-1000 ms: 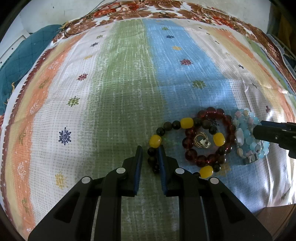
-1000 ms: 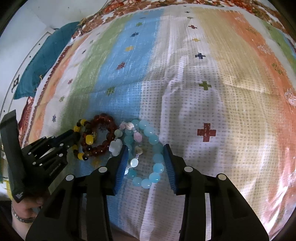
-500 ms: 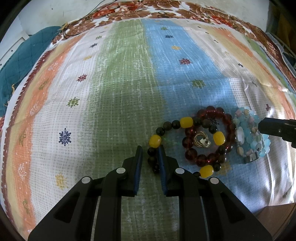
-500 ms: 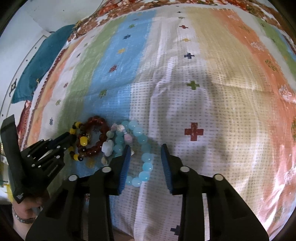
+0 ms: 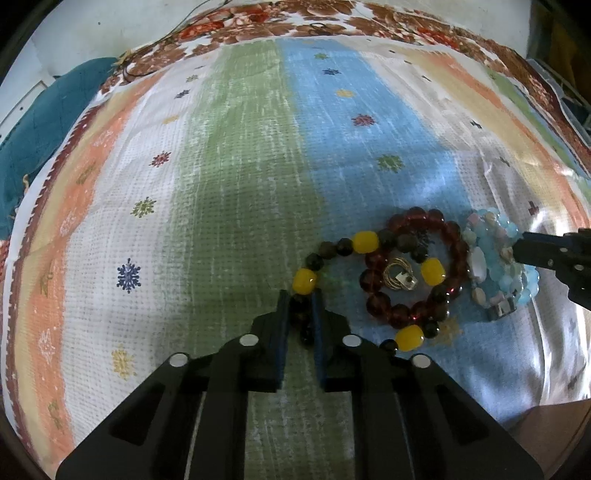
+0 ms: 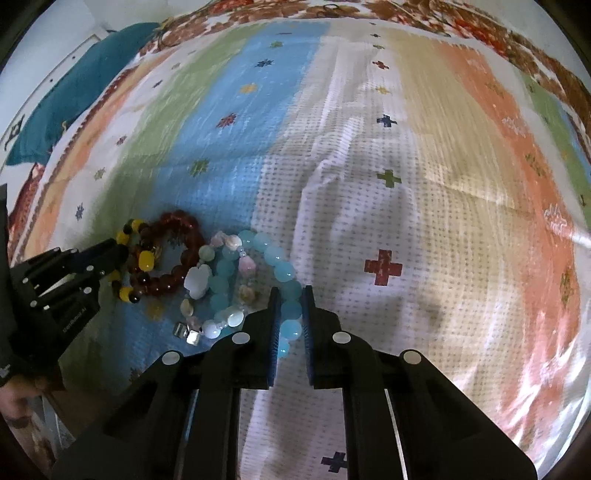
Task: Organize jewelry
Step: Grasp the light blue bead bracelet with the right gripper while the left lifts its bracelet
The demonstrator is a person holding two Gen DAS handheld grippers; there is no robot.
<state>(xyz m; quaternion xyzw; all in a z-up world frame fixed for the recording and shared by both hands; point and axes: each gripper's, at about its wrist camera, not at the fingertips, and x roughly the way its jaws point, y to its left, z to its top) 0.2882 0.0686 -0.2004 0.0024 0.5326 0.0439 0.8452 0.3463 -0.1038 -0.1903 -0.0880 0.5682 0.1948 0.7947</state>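
Striped cloth (image 5: 236,206) w/ green, blue, orange bands & small star/cross motifs lying over the surface, creasing near middle. Floral brown sheet (image 5: 332,18) showing at far edge. Teal cushion (image 6: 66,88) sitting far-left.

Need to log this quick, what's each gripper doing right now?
Left gripper: closed on the dark and yellow bracelet.
Right gripper: closed on the blue bracelet.
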